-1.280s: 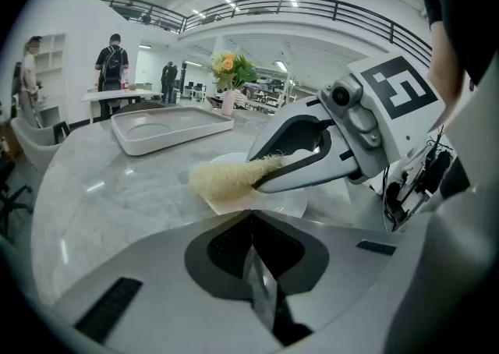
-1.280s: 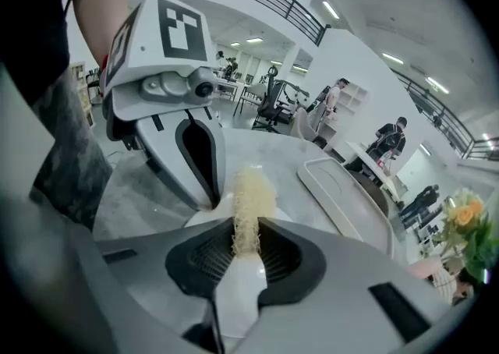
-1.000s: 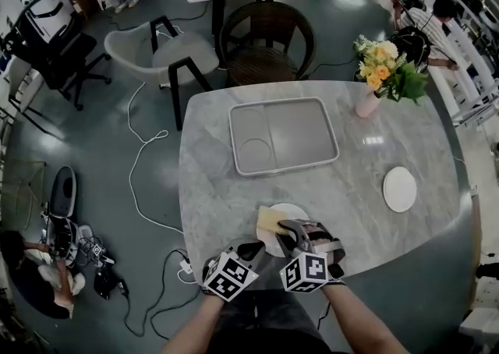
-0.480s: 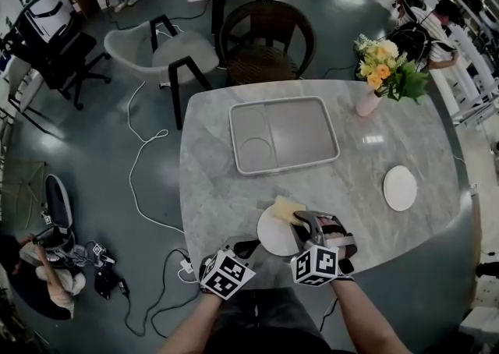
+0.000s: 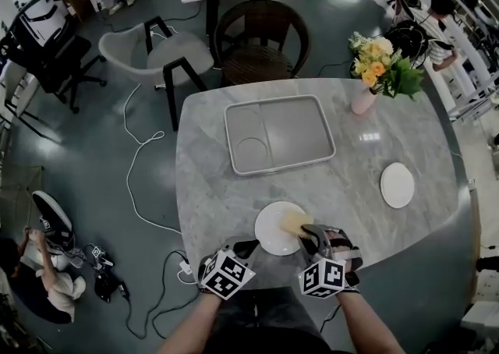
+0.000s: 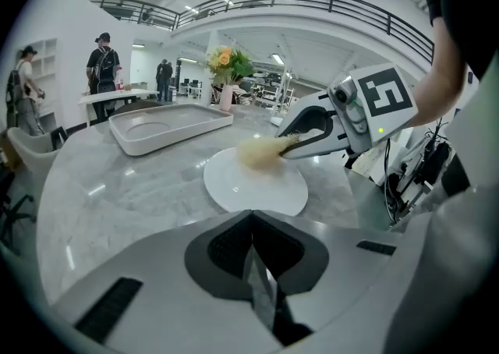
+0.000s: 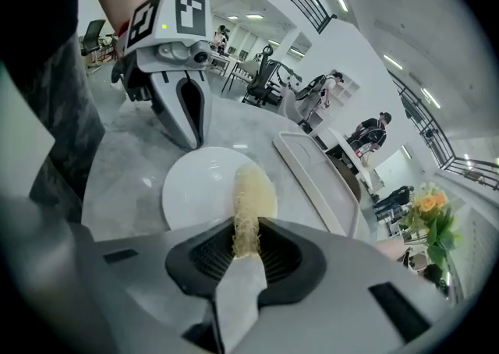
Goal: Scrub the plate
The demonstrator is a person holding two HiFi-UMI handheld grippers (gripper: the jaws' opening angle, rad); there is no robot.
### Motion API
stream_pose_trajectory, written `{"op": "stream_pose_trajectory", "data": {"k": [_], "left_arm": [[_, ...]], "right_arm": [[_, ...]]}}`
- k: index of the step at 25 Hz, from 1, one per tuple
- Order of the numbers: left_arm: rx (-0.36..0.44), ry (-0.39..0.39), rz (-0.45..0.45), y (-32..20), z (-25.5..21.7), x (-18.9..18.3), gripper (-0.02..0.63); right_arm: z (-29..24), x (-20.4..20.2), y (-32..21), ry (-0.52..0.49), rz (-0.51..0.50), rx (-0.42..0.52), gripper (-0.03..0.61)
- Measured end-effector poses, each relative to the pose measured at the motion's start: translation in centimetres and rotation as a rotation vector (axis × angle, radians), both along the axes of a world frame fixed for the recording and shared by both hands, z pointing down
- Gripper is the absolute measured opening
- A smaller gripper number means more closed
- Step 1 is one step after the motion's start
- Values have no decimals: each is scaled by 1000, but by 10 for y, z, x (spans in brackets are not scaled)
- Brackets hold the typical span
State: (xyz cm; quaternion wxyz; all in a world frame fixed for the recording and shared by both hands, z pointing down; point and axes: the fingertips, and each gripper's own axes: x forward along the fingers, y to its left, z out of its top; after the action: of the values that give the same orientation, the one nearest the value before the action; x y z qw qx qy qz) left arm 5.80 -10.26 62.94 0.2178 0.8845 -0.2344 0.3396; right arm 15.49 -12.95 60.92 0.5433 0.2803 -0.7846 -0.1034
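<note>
The left gripper (image 5: 248,249) had its fingers pressed together on nothing, tips at the near-left rim of the plate (image 5: 271,229), probably to steady it. The plate lay by the tabletop's (image 5: 366,181) near edge. On its right part, the right gripper (image 5: 309,231) clamped a yellow sponge (image 5: 295,222), laid flat for scrubbing.

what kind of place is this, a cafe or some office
Most likely an open-plan office or lab hall with a dining-style corner set up in it. A marble-look table carries a vase of flowers, a black office chair stands nearby, and a mezzanine railing runs overhead.
</note>
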Motion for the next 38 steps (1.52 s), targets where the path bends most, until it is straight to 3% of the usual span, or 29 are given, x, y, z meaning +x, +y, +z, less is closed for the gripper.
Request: {"op": "stream_pose_trajectory", "data": {"k": [13,25,38], "left_arm": [[6,3,-4,-1,-1,0,11],[13,1,-10,-2,-1,1,11],[19,8,-12,-4,-1,1,11]], "right_arm": [[2,-28,50,-83,-12,-81,81],[-1,-68,44,-263,16,-176,81],[3,-79,3,-176,-100,-94,81]]}}
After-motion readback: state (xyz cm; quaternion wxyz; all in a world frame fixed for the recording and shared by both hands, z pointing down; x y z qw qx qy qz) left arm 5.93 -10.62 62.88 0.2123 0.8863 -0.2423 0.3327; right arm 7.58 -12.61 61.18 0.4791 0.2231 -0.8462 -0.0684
